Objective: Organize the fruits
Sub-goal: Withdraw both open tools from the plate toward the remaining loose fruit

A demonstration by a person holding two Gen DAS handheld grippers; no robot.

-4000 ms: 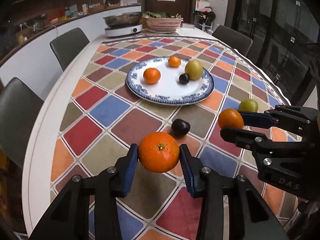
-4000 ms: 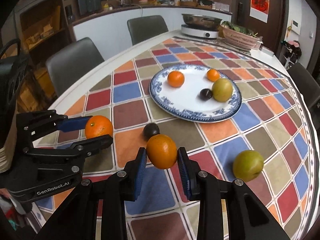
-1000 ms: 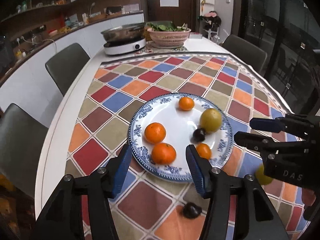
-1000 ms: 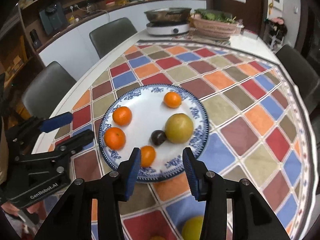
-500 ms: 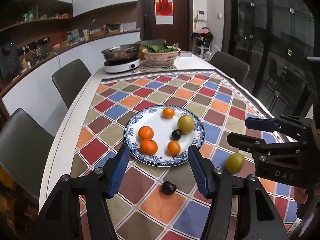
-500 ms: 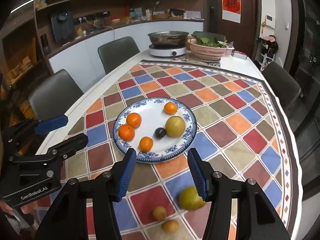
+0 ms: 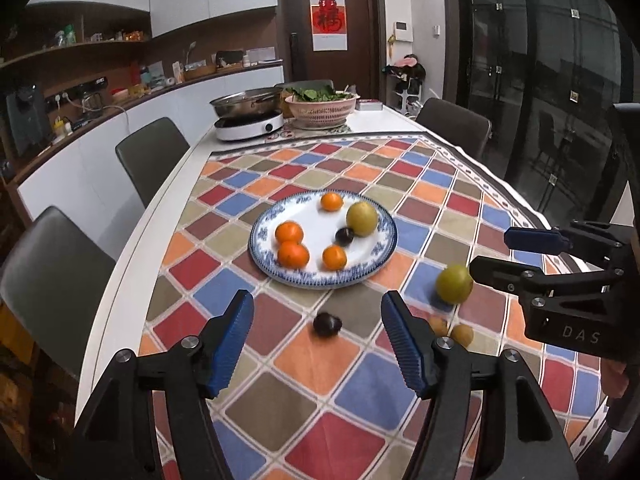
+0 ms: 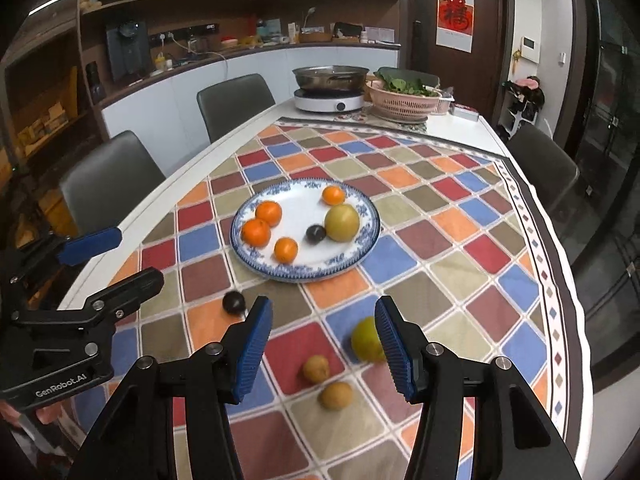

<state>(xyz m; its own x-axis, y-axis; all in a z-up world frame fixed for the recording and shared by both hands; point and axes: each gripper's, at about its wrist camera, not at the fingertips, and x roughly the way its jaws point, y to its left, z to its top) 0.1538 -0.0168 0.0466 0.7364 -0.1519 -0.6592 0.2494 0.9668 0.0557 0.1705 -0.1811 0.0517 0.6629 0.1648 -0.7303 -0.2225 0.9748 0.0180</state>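
A blue-and-white plate (image 7: 372, 268) (image 8: 360, 248) on the checkered tablecloth holds several oranges (image 7: 293, 254), a yellow-green fruit (image 7: 362, 219) and a dark plum (image 7: 344, 235). Loose on the cloth lie a dark plum (image 7: 327, 324) (image 8: 233, 302), a yellow-green fruit (image 7: 454, 283) (image 8: 366, 340) and two small brown fruits (image 7: 462, 334) (image 8: 316, 368). My left gripper (image 7: 318, 340) is open and empty above the near cloth, the loose plum between its fingers in view. My right gripper (image 8: 320, 344) is open and empty, near the small brown fruits.
An induction cooker with a steel pot (image 7: 248, 114) and a pink basket of greens (image 7: 322, 110) stand at the table's far end. Grey chairs (image 7: 150, 156) line the left side and one (image 7: 456, 126) the far right. The table edge (image 7: 132, 248) curves along the left.
Both grippers have pulled back and up from the plate, empty and open. The oranges they held four seconds ago now lie on the plate. More of the near cloth shows.
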